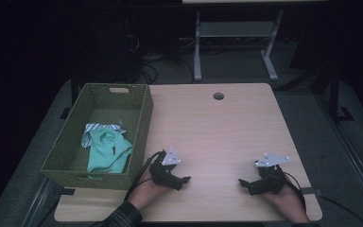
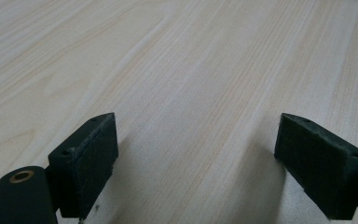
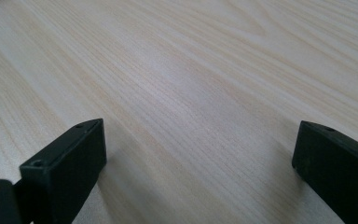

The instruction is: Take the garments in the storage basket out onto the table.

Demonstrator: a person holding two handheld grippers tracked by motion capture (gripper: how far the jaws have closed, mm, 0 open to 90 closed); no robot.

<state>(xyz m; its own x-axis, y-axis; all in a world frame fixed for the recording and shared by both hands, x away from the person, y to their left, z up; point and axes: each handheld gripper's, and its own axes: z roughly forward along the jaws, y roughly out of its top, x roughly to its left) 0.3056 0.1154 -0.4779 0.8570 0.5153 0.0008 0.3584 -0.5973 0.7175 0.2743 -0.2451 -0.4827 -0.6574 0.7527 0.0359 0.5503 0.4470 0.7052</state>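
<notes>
A green woven basket [image 1: 142,118] stands on the left part of the light wooden table [image 1: 217,127]. Inside it lies a mint-green garment [image 1: 106,151] on top of a striped cloth [image 1: 94,127]. My left gripper [image 1: 182,182] rests low on the table just right of the basket's near corner, held in a hand. Its jaws stand wide apart over bare wood, and the left gripper [image 2: 196,158] holds nothing. My right gripper [image 1: 245,185] rests near the front right of the table. In its own view the right gripper [image 3: 200,163] is open over bare wood.
A round cable hole [image 1: 218,96] sits near the table's far edge. Behind the table, in the dark, stand the grey legs of another desk [image 1: 197,52] and some cables on the floor. Bare tabletop lies between and beyond the two grippers.
</notes>
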